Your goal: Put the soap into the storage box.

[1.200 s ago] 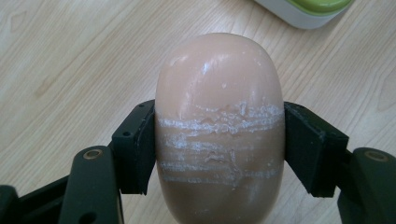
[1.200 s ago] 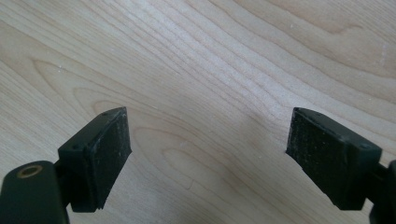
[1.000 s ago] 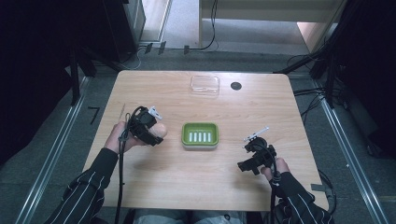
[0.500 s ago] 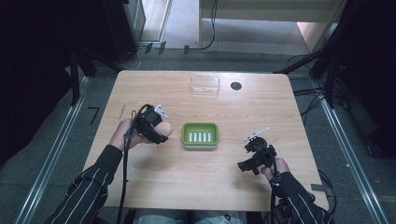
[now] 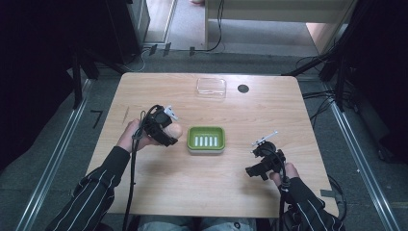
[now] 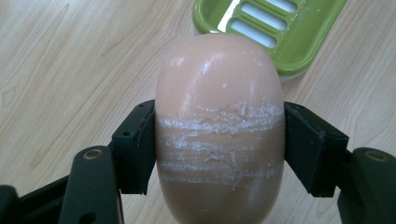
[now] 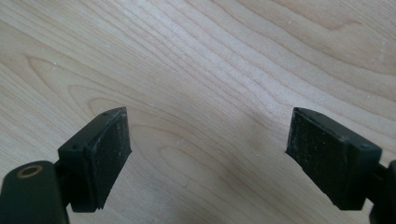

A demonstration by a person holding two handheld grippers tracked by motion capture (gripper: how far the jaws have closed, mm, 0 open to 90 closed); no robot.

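Note:
A peach-coloured oval bar of soap (image 6: 219, 126) with white scuff lines sits clamped between the two black jaws of my left gripper (image 6: 219, 144). From above, the left gripper (image 5: 163, 129) holds the soap (image 5: 174, 129) just left of a green slotted soap dish (image 5: 206, 139) at the table's middle. The dish's rim (image 6: 299, 51) lies just beyond the soap in the left gripper view. My right gripper (image 5: 255, 169) hovers low at the front right, and its jaws stand wide apart over bare wood (image 7: 208, 144).
A clear plastic lid or box (image 5: 211, 87) lies near the far edge, with a small dark round disc (image 5: 243, 88) to its right. The wooden table (image 5: 144, 187) has bare wood in front of the dish. Cables trail from both grippers.
My left gripper has carried the soap rightward, closer to the green dish. The right gripper has stayed where it was.

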